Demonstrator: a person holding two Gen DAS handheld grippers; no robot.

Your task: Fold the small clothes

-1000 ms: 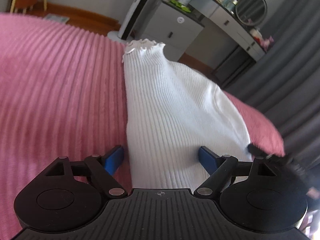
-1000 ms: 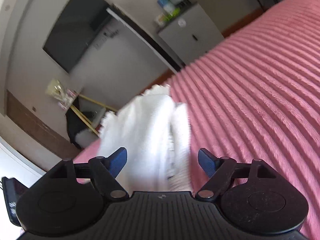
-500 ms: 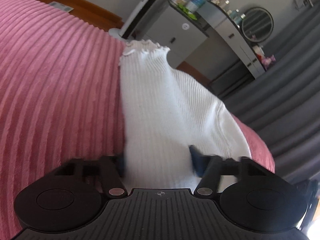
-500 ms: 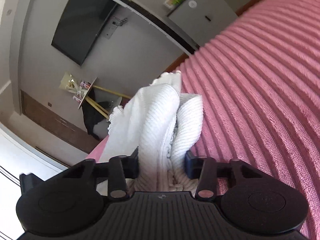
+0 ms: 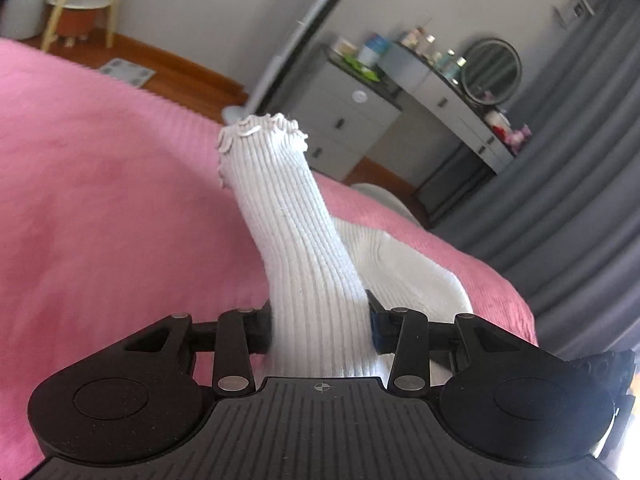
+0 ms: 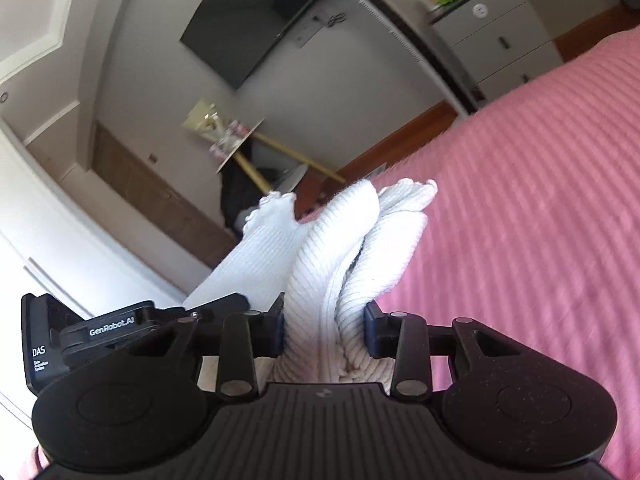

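Note:
A white ribbed sock [image 5: 296, 232] with a frilled cuff [image 5: 264, 128] rises off the pink bedspread [image 5: 104, 208], bunched between the pads of my left gripper [image 5: 320, 322]. Its jaws are closing and press on the fabric. The sock's foot part [image 5: 412, 272] trails on the bed to the right. In the right wrist view, folds of white ribbed sock [image 6: 340, 252] are squeezed between the closing jaws of my right gripper [image 6: 324, 330]. One frilled cuff [image 6: 274, 206] sticks out to the left and another [image 6: 412, 190] to the right. The left gripper's casing [image 6: 112, 326] sits close at the left.
The pink bedspread [image 6: 520, 220] stretches wide on both sides. Beyond the bed's edge stand a grey drawer cabinet [image 5: 340, 120], a dressing table with a round mirror [image 5: 490, 70], grey curtains [image 5: 580, 152], a tower fan [image 5: 296, 40] and a wall television [image 6: 248, 28].
Both grippers went from open around the flat sock to shut on it. The sock is now gathered into a bunch and lifted off the bed, and both hands have shifted.

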